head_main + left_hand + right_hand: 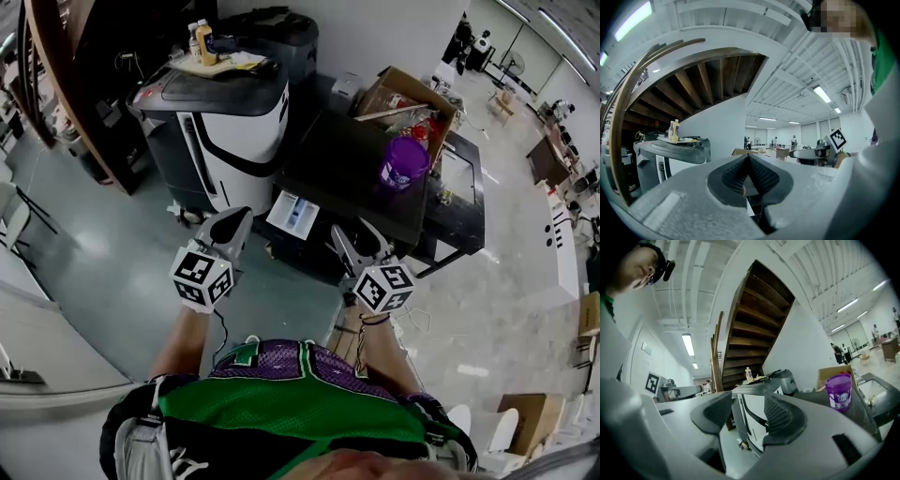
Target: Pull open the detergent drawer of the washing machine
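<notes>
The detergent drawer (292, 214) is taken to be the white tray with a blue insert that juts from the upper front corner of the dark-topped washing machine (356, 187), just ahead of the two grippers. It appears to be pulled out already. It is judged to be a light plastic part on short runners, stiff enough but easily strained if levered sideways, so it is best taken by its front lip and drawn straight. Its compartments are too small to be read.

On the machine's top a lidded purple tub (405, 161) is stood, its contents hidden. Behind it an open cardboard box (405, 94) is seen with mixed odds and ends inside. On the grey and white unit (225, 122) to the left, bottles (202, 42) are set on the lid.

The left gripper (749, 161) is held clear of the drawer, its pads pressed together on nothing. The right gripper (747, 412) is held with its fingers spread wide and empty.
</notes>
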`<state>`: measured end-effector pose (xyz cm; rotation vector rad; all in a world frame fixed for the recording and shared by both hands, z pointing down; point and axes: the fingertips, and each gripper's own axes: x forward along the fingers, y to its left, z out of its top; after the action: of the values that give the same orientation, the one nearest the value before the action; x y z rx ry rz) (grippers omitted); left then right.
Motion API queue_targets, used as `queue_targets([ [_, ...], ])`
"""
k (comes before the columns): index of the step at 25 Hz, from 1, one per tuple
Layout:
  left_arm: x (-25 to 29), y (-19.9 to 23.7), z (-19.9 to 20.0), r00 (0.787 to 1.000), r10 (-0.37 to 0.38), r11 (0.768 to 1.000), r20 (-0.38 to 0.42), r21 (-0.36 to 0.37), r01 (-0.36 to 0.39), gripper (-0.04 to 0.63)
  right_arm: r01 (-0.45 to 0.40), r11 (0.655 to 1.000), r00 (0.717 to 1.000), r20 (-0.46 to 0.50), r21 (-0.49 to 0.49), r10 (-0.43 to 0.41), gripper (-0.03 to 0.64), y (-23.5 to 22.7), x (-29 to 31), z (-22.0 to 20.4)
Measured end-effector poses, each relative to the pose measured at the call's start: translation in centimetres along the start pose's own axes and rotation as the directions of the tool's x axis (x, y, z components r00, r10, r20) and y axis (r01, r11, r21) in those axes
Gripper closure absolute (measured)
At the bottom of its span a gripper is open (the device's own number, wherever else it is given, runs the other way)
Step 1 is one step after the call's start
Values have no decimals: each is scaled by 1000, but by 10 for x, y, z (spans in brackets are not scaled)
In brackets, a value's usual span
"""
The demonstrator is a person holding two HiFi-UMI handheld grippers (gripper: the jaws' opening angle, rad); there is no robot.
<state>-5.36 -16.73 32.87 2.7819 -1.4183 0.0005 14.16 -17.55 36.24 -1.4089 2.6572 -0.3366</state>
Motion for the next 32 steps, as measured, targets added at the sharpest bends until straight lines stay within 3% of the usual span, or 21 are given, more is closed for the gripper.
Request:
queue_targets([
  [8,3,-2,24,998,17,1000,53,11,-17,578,-5,992,1000,30,-123,9,447,14,-6,41],
  [18,4,-2,37,996,16,1000,82,24,-18,578,31,988,997,70,-154,-20,596,17,-4,61],
  [32,6,6,39,996,15,999,91,39,-18,578,68,976,996,63,-205,-56,615,19,0,63],
])
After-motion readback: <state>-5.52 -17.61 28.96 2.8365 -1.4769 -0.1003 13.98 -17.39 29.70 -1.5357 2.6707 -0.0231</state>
